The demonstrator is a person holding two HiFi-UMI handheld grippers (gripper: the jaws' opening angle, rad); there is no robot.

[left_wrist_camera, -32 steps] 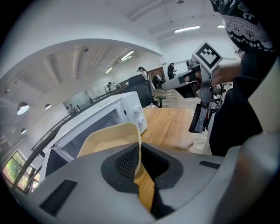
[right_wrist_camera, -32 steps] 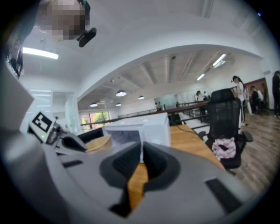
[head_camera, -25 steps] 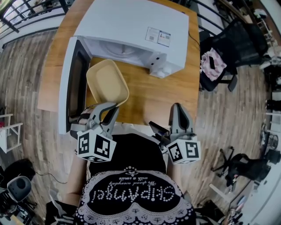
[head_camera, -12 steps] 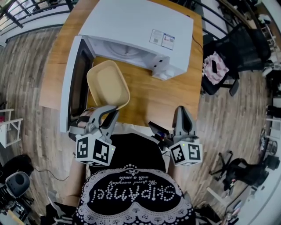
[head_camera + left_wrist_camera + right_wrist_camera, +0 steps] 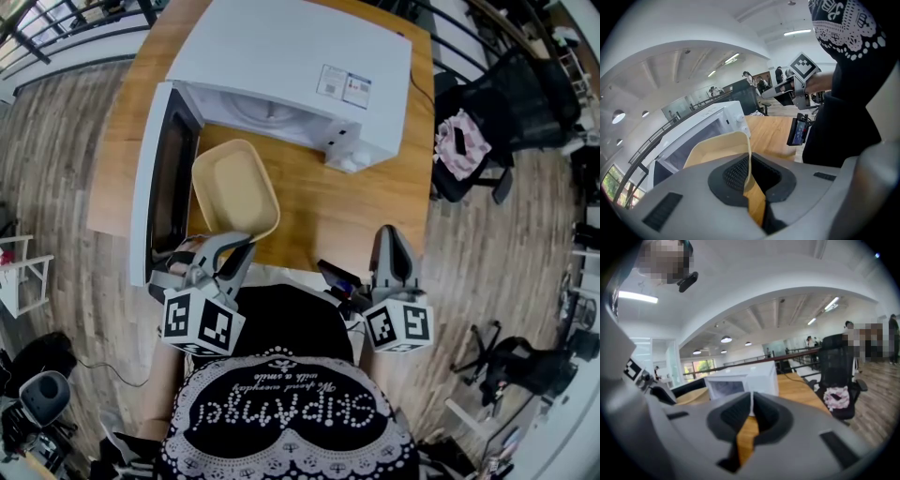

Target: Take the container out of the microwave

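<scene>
The left claw (image 5: 236, 246) pinches the rim of the tan container (image 5: 234, 187), clear of the open microwave (image 5: 291, 56); next, I reckon, it needs lowering level onto the desk (image 5: 337, 211), while the right claw (image 5: 390, 234) is pressed together, empty.

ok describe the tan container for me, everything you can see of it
The container is a pale tan, oblong, shallow tub with rounded corners and a thin rim, matte like plastic or moulded fibre, open-topped and empty. It is fully outside the microwave, in front of its opening and beside the swung-open door, over the wooden table. The left gripper is shut on its near wall, pinched between the pads. Whether its base touches the table cannot be told.
</scene>
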